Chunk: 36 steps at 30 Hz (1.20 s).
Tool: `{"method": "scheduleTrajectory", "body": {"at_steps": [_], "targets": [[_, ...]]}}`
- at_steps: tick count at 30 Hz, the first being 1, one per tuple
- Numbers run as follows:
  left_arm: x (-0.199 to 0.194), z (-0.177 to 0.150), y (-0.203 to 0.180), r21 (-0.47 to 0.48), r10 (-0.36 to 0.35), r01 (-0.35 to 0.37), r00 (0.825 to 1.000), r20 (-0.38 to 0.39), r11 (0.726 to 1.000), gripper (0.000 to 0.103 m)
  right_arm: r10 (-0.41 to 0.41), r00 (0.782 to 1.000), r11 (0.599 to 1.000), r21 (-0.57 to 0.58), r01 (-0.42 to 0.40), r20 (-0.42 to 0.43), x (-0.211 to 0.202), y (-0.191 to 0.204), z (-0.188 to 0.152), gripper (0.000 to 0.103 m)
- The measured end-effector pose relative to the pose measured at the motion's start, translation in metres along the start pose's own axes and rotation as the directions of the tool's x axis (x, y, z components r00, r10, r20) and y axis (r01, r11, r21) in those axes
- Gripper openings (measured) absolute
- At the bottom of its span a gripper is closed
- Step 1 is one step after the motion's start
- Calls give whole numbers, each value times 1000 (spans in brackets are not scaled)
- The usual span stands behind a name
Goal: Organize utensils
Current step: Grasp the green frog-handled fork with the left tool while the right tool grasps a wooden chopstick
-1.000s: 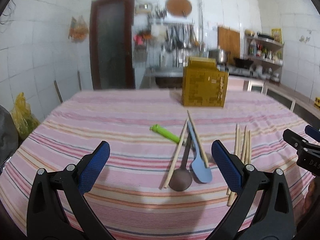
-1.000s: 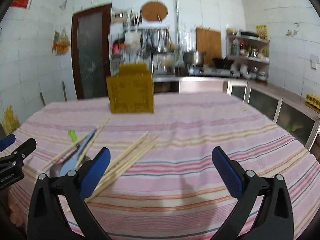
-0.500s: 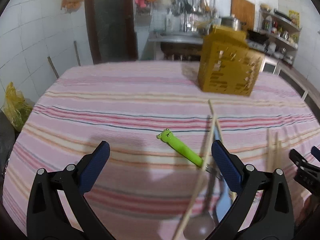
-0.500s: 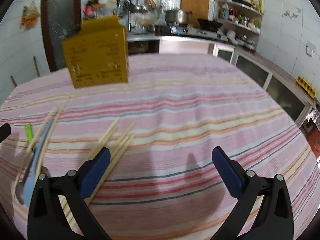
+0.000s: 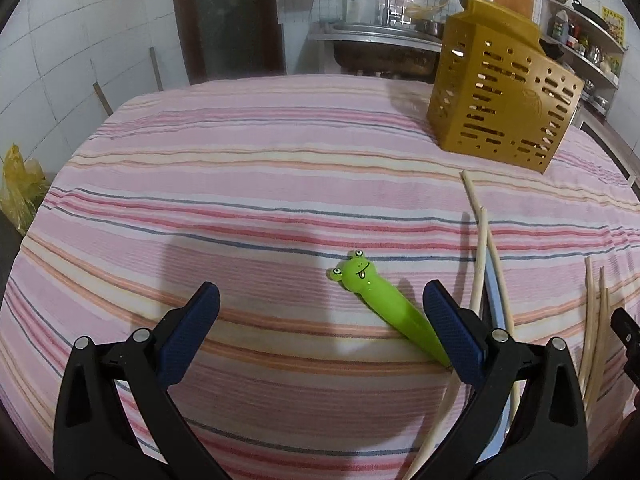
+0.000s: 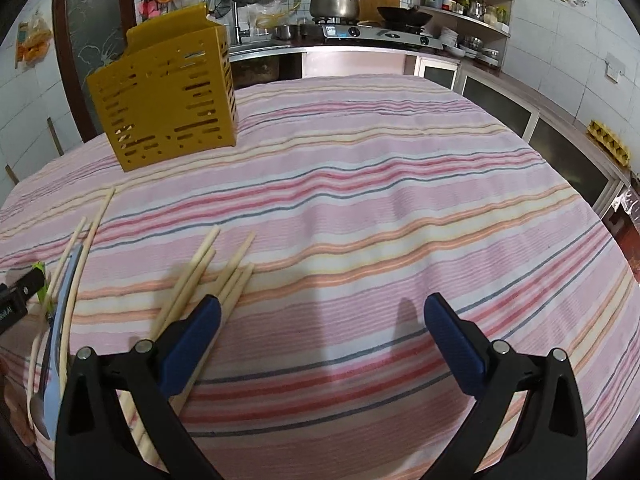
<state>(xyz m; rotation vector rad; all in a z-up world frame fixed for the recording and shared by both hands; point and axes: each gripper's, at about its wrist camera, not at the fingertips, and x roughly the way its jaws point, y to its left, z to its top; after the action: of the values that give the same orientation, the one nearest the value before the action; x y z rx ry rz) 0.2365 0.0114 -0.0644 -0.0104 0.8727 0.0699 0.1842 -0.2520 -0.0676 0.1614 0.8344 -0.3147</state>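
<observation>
A green frog-headed utensil (image 5: 380, 296) lies on the striped tablecloth, just inside the right finger of my left gripper (image 5: 320, 328), which is open and empty. Two wooden chopsticks (image 5: 482, 248) and a blue spoon handle (image 5: 494, 292) lie right of it. Several more chopsticks (image 6: 208, 280) lie fanned out in front of the left finger of my right gripper (image 6: 322, 340), also open and empty. The blue spoon (image 6: 56, 352) shows at the far left of the right wrist view. A yellow slotted utensil holder (image 5: 504, 104) (image 6: 168, 100) stands at the far side of the table.
The striped tablecloth (image 6: 380, 200) covers the table, which ends at the right near kitchen cabinets (image 6: 520, 112). A sink and counter (image 5: 380, 40) with hanging tools sit behind the table. A yellow bag (image 5: 20, 192) lies off the table's left edge.
Both grippers have moved forward and lower over the table. The frog utensil and the chopsticks now sit much closer to the fingers. Both stay open.
</observation>
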Motion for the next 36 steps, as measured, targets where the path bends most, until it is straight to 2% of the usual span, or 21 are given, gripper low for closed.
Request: {"method": "scheduleTrajectory", "body": {"at_steps": [10, 14, 20, 23, 25, 27, 29, 32, 36], "targets": [[4, -1, -4, 15, -2, 2, 1000, -23, 1000, 98, -43, 998, 998, 49, 45, -45, 8, 2, 1, 99], [5, 0, -3, 8, -6, 6, 999, -31, 1000, 98, -11, 997, 996, 87, 17, -73, 8, 3, 0, 99], [5, -2, 0, -9, -23, 22, 999, -40, 1000, 98, -22, 997, 996, 89, 28, -69, 4, 8, -7, 94], [4, -2, -1, -4, -29, 29, 999, -41, 1000, 95, 8, 998, 996, 87, -2, -67, 2, 9, -8, 81], [4, -2, -2, -1, -41, 41, 998, -48, 999, 89, 21, 998, 998, 66, -16, -63, -1, 15, -9, 64], [4, -1, -5, 0, -52, 52, 997, -59, 999, 84, 44, 997, 998, 41, -42, -69, -2, 24, -8, 54], [5, 1, -8, 0, -60, 60, 995, -82, 998, 80, 26, 996, 1000, 5, -25, -84, 2, 33, -7, 53], [8, 5, -11, -14, -58, 57, 992, -112, 998, 73, 11, 996, 1000, -27, -14, -93, 8, 41, -1, 45], [14, 11, -16, -22, -35, 33, 990, -136, 999, 64, 29, 994, 999, -30, -32, -102, 13, 43, 7, 29]]}}
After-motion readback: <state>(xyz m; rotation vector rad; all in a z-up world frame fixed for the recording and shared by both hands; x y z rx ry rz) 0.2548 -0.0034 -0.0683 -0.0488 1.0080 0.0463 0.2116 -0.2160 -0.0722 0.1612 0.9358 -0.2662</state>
